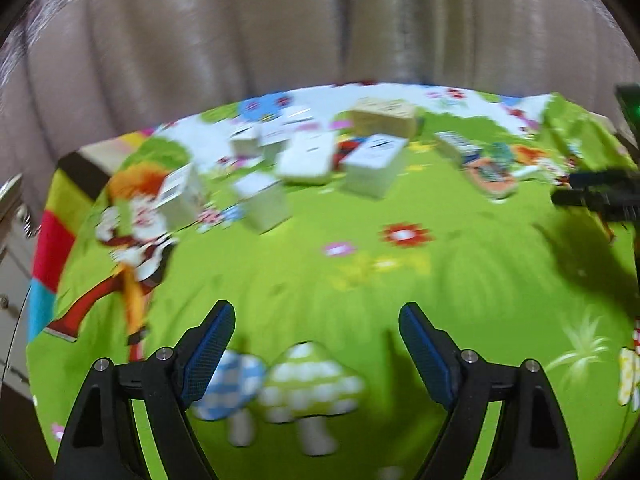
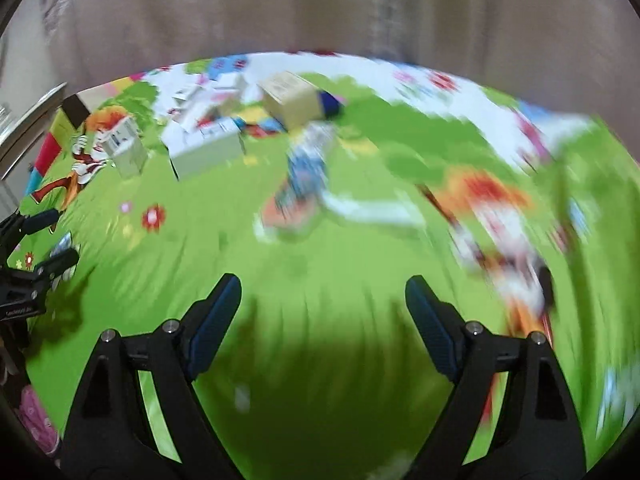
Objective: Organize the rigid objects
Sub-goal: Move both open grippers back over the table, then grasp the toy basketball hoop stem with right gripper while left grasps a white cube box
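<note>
Both views are motion-blurred. Several white boxes [image 1: 374, 164] lie clustered on a green cartoon-print cloth [image 1: 320, 264] at the far side of the table, with a tan cardboard box [image 1: 382, 116] behind them and an orange-edged colourful pack [image 1: 490, 172] to their right. My left gripper [image 1: 318, 312] is open and empty, well short of the boxes. My right gripper [image 2: 324, 284] is open and empty above bare cloth. In the right wrist view the white boxes [image 2: 208, 150], tan box [image 2: 294, 98] and colourful pack [image 2: 298, 192] lie ahead.
Beige curtains [image 1: 280, 20] hang behind the table. The table's left edge [image 1: 44, 248] drops off beside a white cabinet. The other gripper shows at the right edge of the left wrist view [image 1: 600, 196] and at the left edge of the right wrist view [image 2: 36, 268].
</note>
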A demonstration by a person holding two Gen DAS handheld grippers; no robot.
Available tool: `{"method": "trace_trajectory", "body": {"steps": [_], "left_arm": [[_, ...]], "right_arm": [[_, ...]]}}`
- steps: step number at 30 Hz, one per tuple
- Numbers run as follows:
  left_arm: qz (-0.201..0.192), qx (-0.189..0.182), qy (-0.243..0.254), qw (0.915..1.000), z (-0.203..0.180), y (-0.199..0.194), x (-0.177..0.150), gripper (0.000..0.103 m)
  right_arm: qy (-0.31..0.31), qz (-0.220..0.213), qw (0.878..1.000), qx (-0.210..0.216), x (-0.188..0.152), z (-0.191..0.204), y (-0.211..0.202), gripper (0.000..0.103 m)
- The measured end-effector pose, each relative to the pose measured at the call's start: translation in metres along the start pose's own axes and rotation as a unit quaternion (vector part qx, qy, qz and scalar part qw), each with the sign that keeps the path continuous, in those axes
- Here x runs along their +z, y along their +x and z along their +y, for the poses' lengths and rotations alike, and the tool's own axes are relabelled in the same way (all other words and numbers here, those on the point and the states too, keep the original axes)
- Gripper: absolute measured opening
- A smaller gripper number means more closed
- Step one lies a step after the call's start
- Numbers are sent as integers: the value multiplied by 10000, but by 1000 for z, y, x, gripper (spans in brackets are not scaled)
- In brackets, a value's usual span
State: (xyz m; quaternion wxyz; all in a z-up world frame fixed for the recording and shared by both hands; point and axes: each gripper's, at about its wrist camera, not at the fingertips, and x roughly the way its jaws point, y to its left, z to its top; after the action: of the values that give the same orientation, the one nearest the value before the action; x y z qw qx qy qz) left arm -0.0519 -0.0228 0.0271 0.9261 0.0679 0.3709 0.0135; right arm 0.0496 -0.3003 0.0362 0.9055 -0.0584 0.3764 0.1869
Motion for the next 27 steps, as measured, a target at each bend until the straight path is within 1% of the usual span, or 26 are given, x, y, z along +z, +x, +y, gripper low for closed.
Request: {"method": "trace_trajectory", "body": {"steps": [1, 3, 4, 6, 8, 9, 11, 12, 14, 15, 16, 18, 22, 23, 25, 27], "left_arm": [[41, 2, -76, 10000, 6, 2, -2, 85], [177, -63, -308, 9993, 19, 4, -7, 85], [224, -134, -417, 9988, 22, 4, -9, 85], [221, -212, -614, 9976, 27, 4, -11, 85], [246, -264, -692, 9969, 30, 4, -11, 85], [302, -283, -688, 9968, 30, 7, -11, 85], [407, -308, -679, 9964, 29, 12, -10, 85], [444, -317, -686, 9961, 30, 14, -9, 85], [483, -329, -736, 9956, 32, 17, -8, 85], [488, -333, -764, 9953, 33, 18, -7, 85], [491, -335, -787, 9951, 34, 18, -6, 85], [507, -298, -807, 9950, 36, 24, -1, 85], [441, -242, -879, 9949, 38, 38, 17, 85], [439, -178, -915, 9947, 40, 46, 24, 85], [447, -114, -1052, 9934, 44, 57, 34, 85], [498, -49, -1290, 9904, 52, 73, 45, 85]], "right_arm": [[-164, 55, 9997, 172, 13, 0, 13, 87], [-468, 240, 9981, 319, 33, 2, 37, 87], [-588, 315, 9969, 405, 40, 2, 47, 87], [-777, 565, 9928, 711, 52, 2, 69, 87], [-941, 819, 9889, 805, 57, 1, 87, 87], [-975, 1003, 9859, 923, 57, 1, 95, 90], [-1191, 939, 9835, 987, 52, 4, 94, 90], [-1326, 920, 9824, 942, 47, 8, 91, 87], [-1372, 792, 9825, 976, 38, 8, 81, 68], [-1337, 700, 9843, 911, 34, 7, 74, 52], [-1293, 644, 9863, 799, 29, 7, 69, 49], [-1249, 554, 9893, 507, 18, 9, 59, 48], [-1023, 457, 9934, 237, 0, 19, 43, 48], [-968, 441, 9942, 179, -4, 21, 41, 48], [-817, 384, 9959, 45, -10, 24, 33, 48], [-668, 329, 9972, -52, -13, 27, 31, 48]]}}
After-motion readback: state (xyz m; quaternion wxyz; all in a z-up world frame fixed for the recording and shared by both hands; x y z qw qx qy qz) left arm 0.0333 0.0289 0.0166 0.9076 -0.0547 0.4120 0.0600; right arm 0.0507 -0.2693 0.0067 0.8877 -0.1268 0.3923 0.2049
